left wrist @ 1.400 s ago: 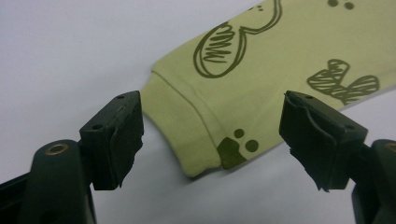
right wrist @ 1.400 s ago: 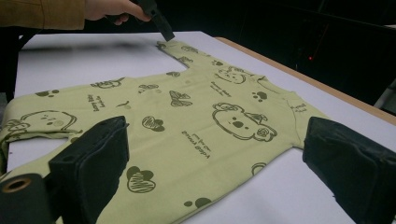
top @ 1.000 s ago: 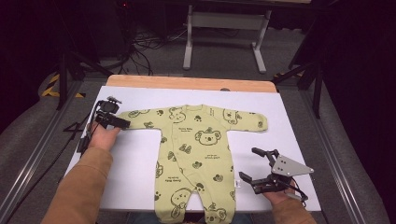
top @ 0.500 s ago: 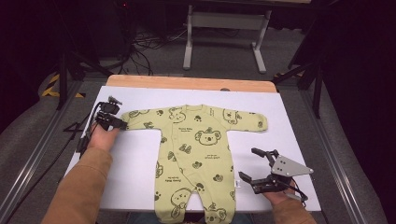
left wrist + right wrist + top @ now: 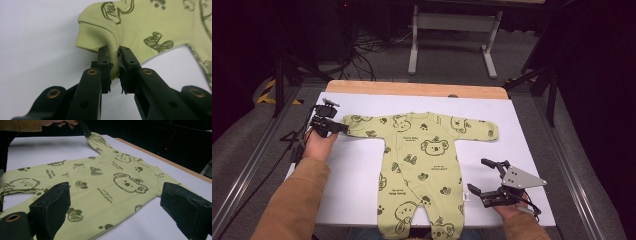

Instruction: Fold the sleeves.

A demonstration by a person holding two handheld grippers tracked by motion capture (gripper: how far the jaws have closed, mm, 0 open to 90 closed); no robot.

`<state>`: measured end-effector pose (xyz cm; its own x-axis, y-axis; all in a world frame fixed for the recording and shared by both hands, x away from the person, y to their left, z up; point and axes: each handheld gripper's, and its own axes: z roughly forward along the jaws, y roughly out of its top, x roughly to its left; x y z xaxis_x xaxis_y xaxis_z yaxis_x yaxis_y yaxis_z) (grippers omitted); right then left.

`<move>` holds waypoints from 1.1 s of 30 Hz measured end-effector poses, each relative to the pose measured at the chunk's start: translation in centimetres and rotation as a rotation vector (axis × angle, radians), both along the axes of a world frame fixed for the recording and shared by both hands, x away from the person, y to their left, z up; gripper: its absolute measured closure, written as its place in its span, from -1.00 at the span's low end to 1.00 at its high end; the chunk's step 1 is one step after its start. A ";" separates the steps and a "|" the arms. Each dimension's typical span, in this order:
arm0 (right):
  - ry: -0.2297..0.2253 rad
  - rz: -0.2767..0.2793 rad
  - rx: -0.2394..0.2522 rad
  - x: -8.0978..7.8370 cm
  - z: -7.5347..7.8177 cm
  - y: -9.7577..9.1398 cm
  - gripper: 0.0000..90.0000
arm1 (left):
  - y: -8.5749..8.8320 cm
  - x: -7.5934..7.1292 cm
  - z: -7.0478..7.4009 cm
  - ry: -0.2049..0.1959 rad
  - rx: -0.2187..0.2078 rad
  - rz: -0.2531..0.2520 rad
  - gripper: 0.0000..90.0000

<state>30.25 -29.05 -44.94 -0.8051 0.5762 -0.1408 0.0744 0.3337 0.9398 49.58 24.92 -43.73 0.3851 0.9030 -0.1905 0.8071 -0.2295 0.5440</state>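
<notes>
One green baby romper (image 5: 422, 165) lies flat on your white table (image 5: 532, 150), face up, sleeves spread to either side and legs toward you, and it is the single garment out there. Two grippers are in play, one per hand. Your left gripper (image 5: 341, 128) sits at about nine o'clock from the romper's chest, and its jaws have just been closing: in the left gripper view they are pinched tight on the ribbed cuff (image 5: 100, 41) of that sleeve, with a fold of green knit squeezed between the two black pads (image 5: 105, 65). The cuff rides a little off the table there, while the rest of the sleeve runs away toward the body. Your right gripper (image 5: 482, 175) waits at roughly four o'clock from the chest, just beside the romper's lower edge, its jaws spread wide with nothing between them; the right gripper view looks across the garment between those two parted pads (image 5: 52, 202). Count the prints you can see from above: one big koala face (image 5: 434, 146) on the chest, one bear face (image 5: 404, 212) low on the near leg, plus scattered hearts and paw marks, too many and too small to number. Two sleeves, two legs, all lying smooth. One wooden strip (image 5: 412, 89) edges the table at twelve o'clock.
</notes>
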 end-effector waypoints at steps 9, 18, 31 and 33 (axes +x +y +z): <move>0.000 0.000 -0.001 0.0 0.0 0.0 -0.78 | -1.4 -1.0 2.5 -0.076 -0.027 -0.062 0.78; 0.006 0.002 -0.005 0.0 -0.1 0.0 -0.79 | -3.2 -1.6 4.7 -0.145 -0.064 -0.114 0.77; 0.007 0.008 0.005 0.0 -0.1 -0.1 -0.79 | -6.0 -1.7 6.4 -0.186 -0.104 -0.179 0.77; 0.007 0.009 0.006 0.0 0.0 -0.2 -0.79 | -6.3 -1.6 6.6 -0.189 -0.112 -0.179 0.77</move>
<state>30.27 -29.20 -44.99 -0.8114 0.5696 -0.1311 0.0784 0.3283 0.9413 47.93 18.63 -37.18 0.5745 0.7950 -0.1947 0.6411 -0.2891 0.7110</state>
